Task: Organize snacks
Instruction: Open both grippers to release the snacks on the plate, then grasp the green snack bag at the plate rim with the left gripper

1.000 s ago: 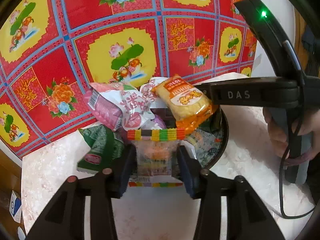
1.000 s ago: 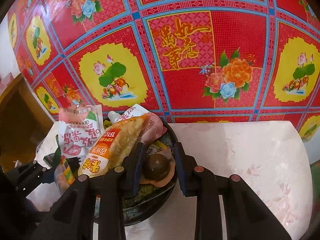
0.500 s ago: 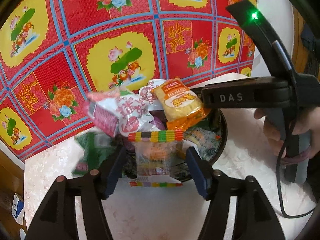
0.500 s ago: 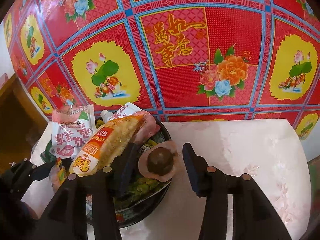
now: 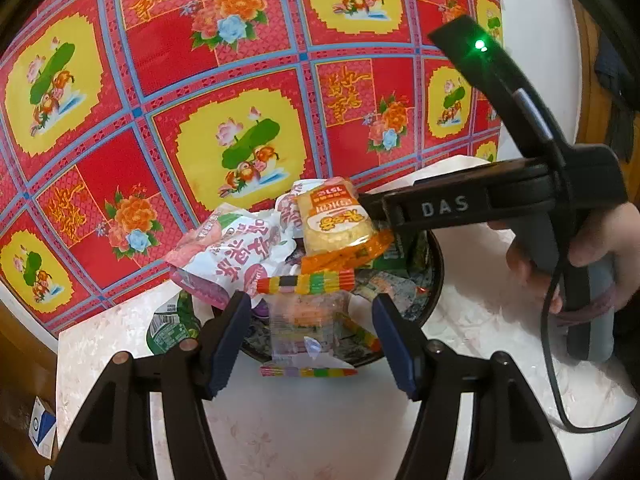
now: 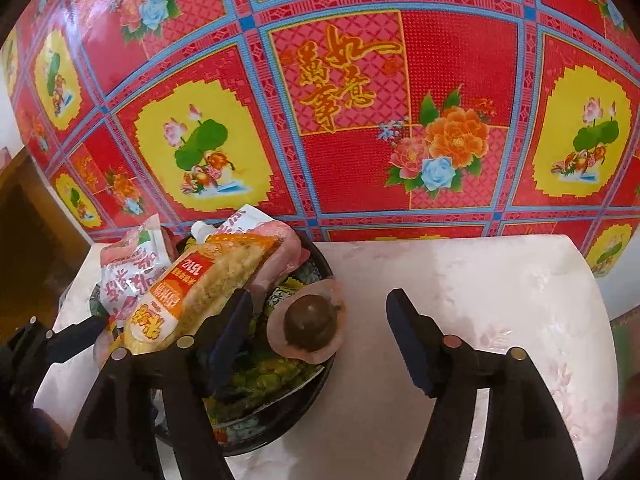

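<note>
Both snacks look just set down in the dark bowl (image 5: 434, 276) at the counter's (image 6: 460, 280) back left corner. The left tool (image 5: 312, 342) stands apart around the clear rainbow-edged packet (image 5: 306, 320) at the bowl's near rim, not pressing it. The right tool (image 6: 320, 326) is opening around the brown round sweet (image 6: 311, 323), so next each should back off clear.

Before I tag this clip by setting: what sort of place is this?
Probably a home, not a shop: a small pale table against a red floral patterned cloth, with a dark tray piled with packaged snacks.
</note>
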Demonstrator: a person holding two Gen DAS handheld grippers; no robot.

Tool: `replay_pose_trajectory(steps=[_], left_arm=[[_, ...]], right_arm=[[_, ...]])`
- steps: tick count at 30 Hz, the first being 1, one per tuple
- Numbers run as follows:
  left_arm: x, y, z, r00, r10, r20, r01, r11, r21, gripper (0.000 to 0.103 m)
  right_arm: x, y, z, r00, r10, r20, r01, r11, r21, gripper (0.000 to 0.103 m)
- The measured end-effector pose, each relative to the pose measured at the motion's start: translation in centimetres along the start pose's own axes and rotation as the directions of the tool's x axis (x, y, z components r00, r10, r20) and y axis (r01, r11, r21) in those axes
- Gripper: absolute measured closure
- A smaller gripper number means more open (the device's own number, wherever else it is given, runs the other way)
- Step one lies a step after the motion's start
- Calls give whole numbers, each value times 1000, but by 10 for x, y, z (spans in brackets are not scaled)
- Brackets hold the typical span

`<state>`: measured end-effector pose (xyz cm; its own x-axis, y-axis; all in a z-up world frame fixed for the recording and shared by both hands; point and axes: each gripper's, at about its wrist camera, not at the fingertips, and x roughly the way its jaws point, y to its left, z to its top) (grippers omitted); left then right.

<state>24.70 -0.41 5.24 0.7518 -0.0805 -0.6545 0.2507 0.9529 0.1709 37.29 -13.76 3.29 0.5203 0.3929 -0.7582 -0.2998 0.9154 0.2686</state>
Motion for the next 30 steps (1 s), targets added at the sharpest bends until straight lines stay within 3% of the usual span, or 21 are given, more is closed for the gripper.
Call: replay_pose_trajectory(steps=[9,17,21,26,30], left_arm=[[-3,2,0,1000,6,-3,-6,1000,4,33],[-45,19,6,995,-97,-21,95,994,-49,33],[-62,29,-5,997,-70,-37,68,996,-57,33],[-53,61,-24,995,-31,-93,19,992,-127,33],[-29,92,-29,988,-31,-151,-5,974,-228,51]], right_arm=[[-12,-3,4,999,34,6,-34,999,10,23],[-29,-8,9,998,51,47,-52,998,26,22],[-36,-7,8,997,56,51,-56,998,11,22],[-42,12,8,995,48,84,-44,998,-43,22],[-61,27,7,988,93,127,-80,991,-104,23]])
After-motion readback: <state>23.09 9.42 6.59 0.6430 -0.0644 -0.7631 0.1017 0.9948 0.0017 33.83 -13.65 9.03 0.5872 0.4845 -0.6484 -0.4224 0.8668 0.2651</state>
